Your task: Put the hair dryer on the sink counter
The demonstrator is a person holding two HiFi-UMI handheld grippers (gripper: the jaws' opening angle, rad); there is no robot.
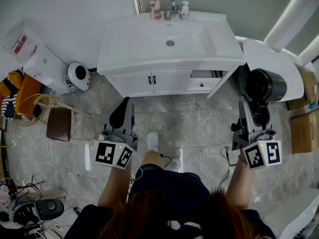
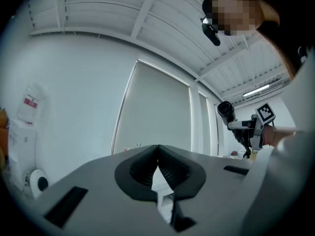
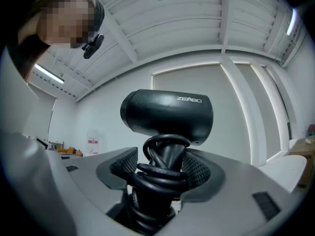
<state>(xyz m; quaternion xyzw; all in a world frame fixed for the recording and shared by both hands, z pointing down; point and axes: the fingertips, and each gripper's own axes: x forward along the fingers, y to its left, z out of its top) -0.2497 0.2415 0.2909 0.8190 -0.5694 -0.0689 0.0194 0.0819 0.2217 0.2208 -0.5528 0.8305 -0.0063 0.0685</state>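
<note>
A black hair dryer [image 1: 266, 86] stands upright in my right gripper [image 1: 255, 111], its barrel above the jaws. In the right gripper view the jaws are shut on the hair dryer [image 3: 167, 114] at its handle, which has the black cord coiled round it, and my right gripper [image 3: 165, 173] points up toward the ceiling. My left gripper [image 1: 122, 114] is held at the left over the floor, shut with nothing between its pads [image 2: 157, 163]. The white sink counter [image 1: 124, 59] lies ahead of both grippers, with its basin [image 1: 170, 43] in the middle.
A faucet [image 1: 171, 6] and two small bottles [image 1: 155, 10] stand at the counter's back edge. A drawer [image 1: 202, 76] is pulled out at the cabinet's right. A white fixture [image 1: 274, 66] stands at the right, a brown stool [image 1: 60, 123] and a basket [image 1: 32, 108] at the left.
</note>
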